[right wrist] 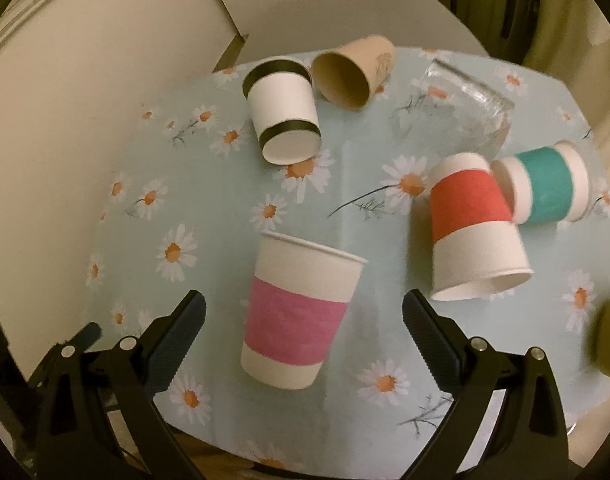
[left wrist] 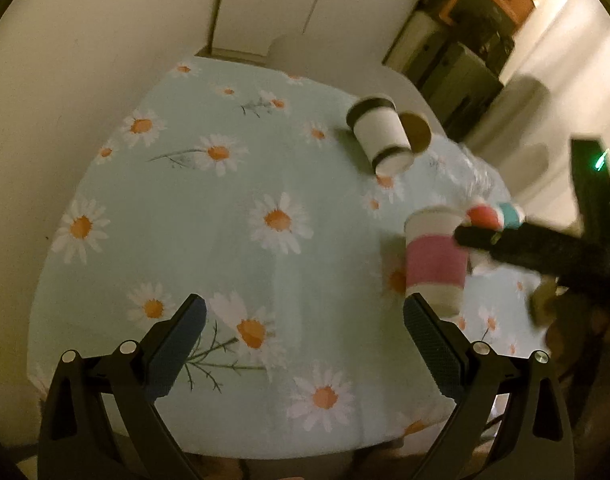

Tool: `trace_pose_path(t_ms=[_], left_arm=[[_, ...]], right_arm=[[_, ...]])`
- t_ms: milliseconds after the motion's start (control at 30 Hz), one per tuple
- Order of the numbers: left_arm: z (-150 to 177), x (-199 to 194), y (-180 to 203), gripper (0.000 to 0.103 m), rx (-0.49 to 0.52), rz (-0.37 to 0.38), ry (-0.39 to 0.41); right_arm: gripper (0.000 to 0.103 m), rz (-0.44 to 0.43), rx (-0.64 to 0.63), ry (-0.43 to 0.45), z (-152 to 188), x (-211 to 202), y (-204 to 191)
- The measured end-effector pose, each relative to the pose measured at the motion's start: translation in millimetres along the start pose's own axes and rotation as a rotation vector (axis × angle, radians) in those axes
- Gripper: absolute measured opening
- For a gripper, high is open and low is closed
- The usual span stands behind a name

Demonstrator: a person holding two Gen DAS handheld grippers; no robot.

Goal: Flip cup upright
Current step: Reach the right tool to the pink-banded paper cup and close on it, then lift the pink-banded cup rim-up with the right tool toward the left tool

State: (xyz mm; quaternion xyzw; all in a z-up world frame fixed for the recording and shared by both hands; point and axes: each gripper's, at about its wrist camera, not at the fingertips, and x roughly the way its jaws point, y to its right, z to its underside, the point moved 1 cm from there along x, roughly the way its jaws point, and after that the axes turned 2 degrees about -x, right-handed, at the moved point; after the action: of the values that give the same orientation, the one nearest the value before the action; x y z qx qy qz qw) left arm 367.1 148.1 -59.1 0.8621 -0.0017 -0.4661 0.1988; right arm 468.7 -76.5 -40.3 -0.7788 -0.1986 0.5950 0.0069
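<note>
A pink-banded paper cup [right wrist: 297, 316] stands upright on the daisy tablecloth, between and just ahead of my open right gripper [right wrist: 303, 320], untouched by the fingers. It also shows in the left wrist view [left wrist: 435, 258]. A red-banded cup [right wrist: 475, 224] lies tipped with its mouth toward me. A teal-banded cup [right wrist: 545, 186], a black-banded cup [right wrist: 283, 114], a brown cup [right wrist: 351, 74] and a clear glass [right wrist: 461, 108] lie on their sides. My left gripper [left wrist: 303, 322] is open and empty over the cloth's left part. The right gripper's body [left wrist: 545, 248] crosses the left wrist view.
The table [left wrist: 225, 216] is small with a wall close on the left. A white chair back [right wrist: 345, 16] stands behind it. Stacked boxes [left wrist: 473, 28] sit at the far right. The cloth's near edge [left wrist: 265, 450] lies just below my left fingers.
</note>
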Motion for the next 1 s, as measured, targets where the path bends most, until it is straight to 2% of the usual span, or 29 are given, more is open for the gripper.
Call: trace_pose_path(t_ms=[33,133,200,300,400,667,1000], left_arm=[[-2,1,-1,0.096,-0.018,0.008,-0.002],[-2,7,0,0.096,-0.022,0.008,-0.028],[0,7,0,0.096,-0.025,-0.003,-0.028],[1,6,1,0.096,-0.038,-0.014,-0.023],[0,2,5,0.096,-0.029,-0.006,-0.01],[6,7,2,0.096,-0.009,-0.038,-0.024],[10,4,3,0.096,0.002,-0.043,-0.016]], right_arm=[[0.09,0.0,0.004,-0.009,-1,4,0],[0.086,0.023,0.01,-0.015,-2,11,-1],[0.079,0.02,0.022,-0.043,0,18,0],[0.076,0.031,0.023,-0.07,2,28,2],[0.063,0.045,-0.016,-0.087,3,34,-3],[0.063,-0.001,-0.026,-0.083,14,18,-1],[0.063,-0.091,-0.004,-0.043,49,-21,-1]])
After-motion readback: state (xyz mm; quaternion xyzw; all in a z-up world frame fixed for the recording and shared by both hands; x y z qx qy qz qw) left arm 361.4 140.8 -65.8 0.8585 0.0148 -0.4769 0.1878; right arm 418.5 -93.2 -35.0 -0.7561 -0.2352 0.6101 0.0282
